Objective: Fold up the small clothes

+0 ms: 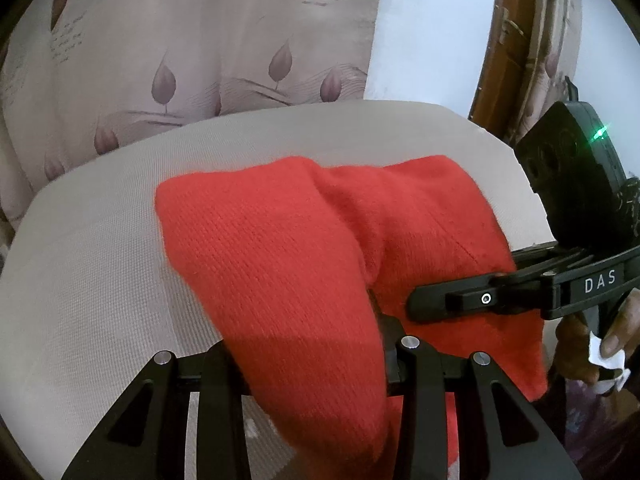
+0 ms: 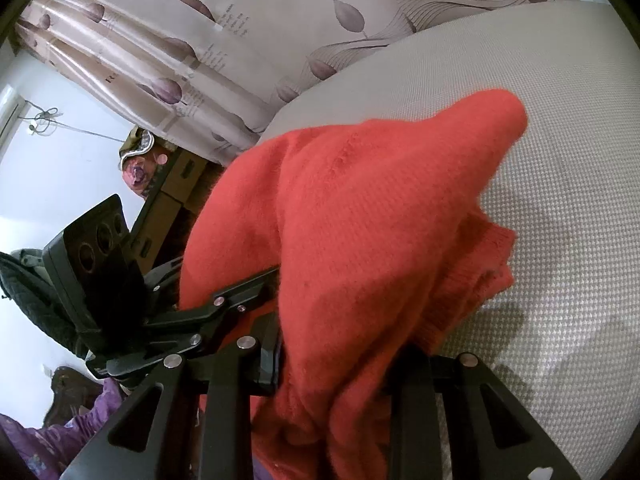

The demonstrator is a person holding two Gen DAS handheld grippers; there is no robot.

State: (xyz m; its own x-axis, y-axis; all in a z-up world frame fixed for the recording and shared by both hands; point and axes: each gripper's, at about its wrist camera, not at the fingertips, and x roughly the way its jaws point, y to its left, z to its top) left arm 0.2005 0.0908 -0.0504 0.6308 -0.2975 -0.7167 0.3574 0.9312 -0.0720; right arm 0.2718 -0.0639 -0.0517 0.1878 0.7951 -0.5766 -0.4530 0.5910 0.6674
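red knit garment (image 2: 360, 208) | draped over right hand-held gripper (image 2: 332, 364) | beige cloth (image 2: 560, 160)

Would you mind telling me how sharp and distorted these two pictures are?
Left wrist view: fisheye bends the table edge; the red knit garment shows crisp stitches nearby, softer farther off. Right wrist view: strong curvature, and the garment's far tip looks blurred.

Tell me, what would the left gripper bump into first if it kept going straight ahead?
Probably the red knitted garment, which already drapes over the left gripper. Beyond it lies the beige table cover, then the curtain; depth is hard to judge.

Tool tips — under red knit (image 1: 280, 264)
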